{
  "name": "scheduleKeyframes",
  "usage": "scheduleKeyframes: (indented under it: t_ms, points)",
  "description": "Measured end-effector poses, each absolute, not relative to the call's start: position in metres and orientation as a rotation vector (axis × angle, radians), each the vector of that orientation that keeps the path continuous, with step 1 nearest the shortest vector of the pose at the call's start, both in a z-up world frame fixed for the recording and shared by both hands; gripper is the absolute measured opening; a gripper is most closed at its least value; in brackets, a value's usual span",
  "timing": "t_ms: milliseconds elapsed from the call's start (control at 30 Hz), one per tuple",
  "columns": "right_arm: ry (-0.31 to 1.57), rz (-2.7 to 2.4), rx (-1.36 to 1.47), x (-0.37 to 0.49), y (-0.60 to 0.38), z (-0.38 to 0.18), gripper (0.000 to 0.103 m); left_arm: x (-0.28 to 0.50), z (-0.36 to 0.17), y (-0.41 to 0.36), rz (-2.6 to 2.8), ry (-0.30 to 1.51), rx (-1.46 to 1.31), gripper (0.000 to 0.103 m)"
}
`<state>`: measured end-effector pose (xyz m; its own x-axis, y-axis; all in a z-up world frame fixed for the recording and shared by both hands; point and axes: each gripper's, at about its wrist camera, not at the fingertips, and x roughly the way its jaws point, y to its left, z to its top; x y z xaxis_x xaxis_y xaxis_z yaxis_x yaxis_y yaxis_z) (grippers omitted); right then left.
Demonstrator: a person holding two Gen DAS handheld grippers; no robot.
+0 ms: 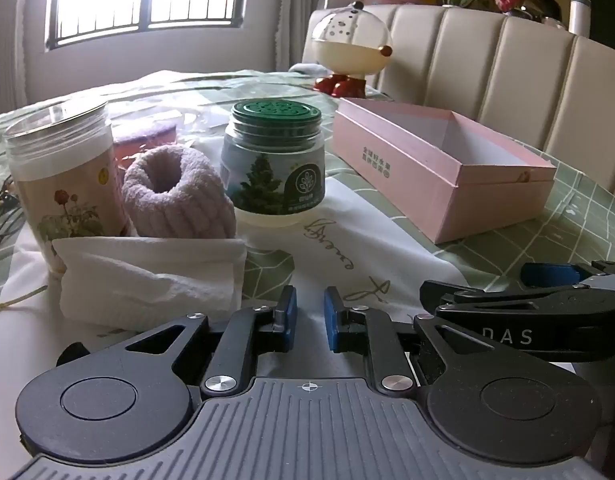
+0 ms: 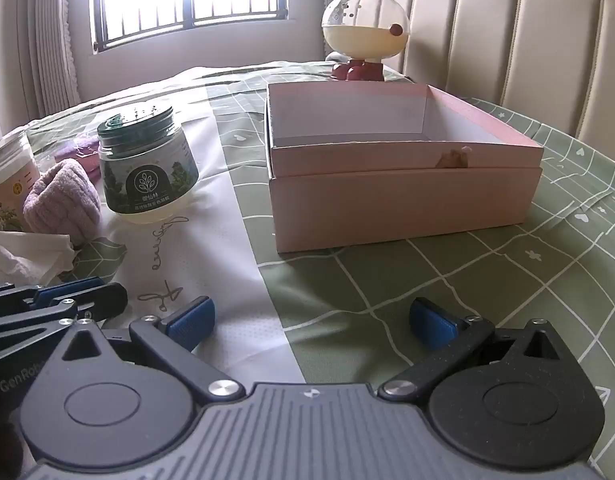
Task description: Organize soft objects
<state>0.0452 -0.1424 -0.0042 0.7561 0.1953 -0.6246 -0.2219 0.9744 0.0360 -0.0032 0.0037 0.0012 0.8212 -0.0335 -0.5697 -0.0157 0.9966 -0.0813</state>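
Observation:
A rolled lilac fuzzy sock [image 1: 177, 196] lies on the table between a tall flower-print canister [image 1: 63, 176] and a green-lidded jar [image 1: 273, 168]; it also shows in the right wrist view [image 2: 61, 200]. A folded white tissue [image 1: 147, 280] lies in front of it, also seen at the left edge of the right wrist view [image 2: 23, 258]. An open pink box [image 2: 403, 168] stands empty to the right, also in the left wrist view [image 1: 447, 164]. My left gripper [image 1: 310, 316] is nearly shut and empty, low over the cloth. My right gripper [image 2: 311, 320] is open and empty before the box.
A round cream figurine with red feet [image 1: 347, 52] stands behind the box. A purple cloth item [image 1: 147, 136] lies behind the sock. A padded cream bench back [image 1: 507, 72] runs along the right. The green patterned tablecloth [image 2: 507, 280] covers the table.

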Motion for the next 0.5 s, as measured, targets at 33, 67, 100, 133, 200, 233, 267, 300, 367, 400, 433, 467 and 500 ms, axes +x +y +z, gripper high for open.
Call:
scheduleKeyframes:
  t_ms: [33, 67, 100, 133, 200, 233, 267, 300, 367, 400, 433, 467, 500]
  points:
    - [0.676, 0.227, -0.041, 0.0451, -0.1423, -0.0041, 0.103, -0.0032, 0.0010, 0.0044, -0.010, 0.607, -0.084, 0.017]
    - [0.676, 0.228, -0.039, 0.0453, -0.1428, -0.0044, 0.103, -0.0033, 0.0010, 0.0044, -0.010, 0.607, -0.085, 0.017]
    - [0.676, 0.228, -0.039, 0.0453, -0.1428, -0.0044, 0.103, -0.0033, 0.0010, 0.0044, -0.010, 0.607, -0.085, 0.017]
    - [0.676, 0.228, -0.039, 0.0452, -0.1427, -0.0042, 0.103, -0.0034, 0.0009, 0.0051, -0.011, 0.606, -0.087, 0.017]
    - [0.676, 0.228, -0.039, 0.0453, -0.1429, -0.0044, 0.103, -0.0036, 0.0010, 0.0047, -0.010, 0.606, -0.086, 0.017]
    - [0.676, 0.228, -0.039, 0.0452, -0.1429, -0.0042, 0.103, -0.0037, 0.0010, 0.0050, -0.011, 0.606, -0.087, 0.017]
    - [0.676, 0.228, -0.039, 0.0452, -0.1429, -0.0044, 0.103, -0.0037, 0.0010, 0.0052, -0.011, 0.606, -0.087, 0.017]
    - [0.676, 0.228, -0.039, 0.0451, -0.1429, -0.0040, 0.103, -0.0038, 0.0011, 0.0049, -0.011, 0.606, -0.088, 0.017]
    - [0.676, 0.228, -0.039, 0.0452, -0.1429, -0.0044, 0.103, -0.0038, 0.0009, 0.0053, -0.011, 0.605, -0.088, 0.017]
    - [0.676, 0.228, -0.039, 0.0452, -0.1430, -0.0044, 0.103, -0.0039, 0.0012, 0.0045, -0.011, 0.606, -0.087, 0.017]
    - [0.676, 0.228, -0.039, 0.0452, -0.1430, -0.0043, 0.103, -0.0039, 0.0010, 0.0052, -0.011, 0.605, -0.088, 0.017]
    - [0.676, 0.228, -0.038, 0.0453, -0.1430, -0.0044, 0.103, -0.0039, 0.0008, 0.0055, -0.012, 0.605, -0.089, 0.017]
    - [0.676, 0.228, -0.038, 0.0453, -0.1430, -0.0045, 0.103, -0.0039, 0.0009, 0.0053, -0.012, 0.605, -0.089, 0.017]
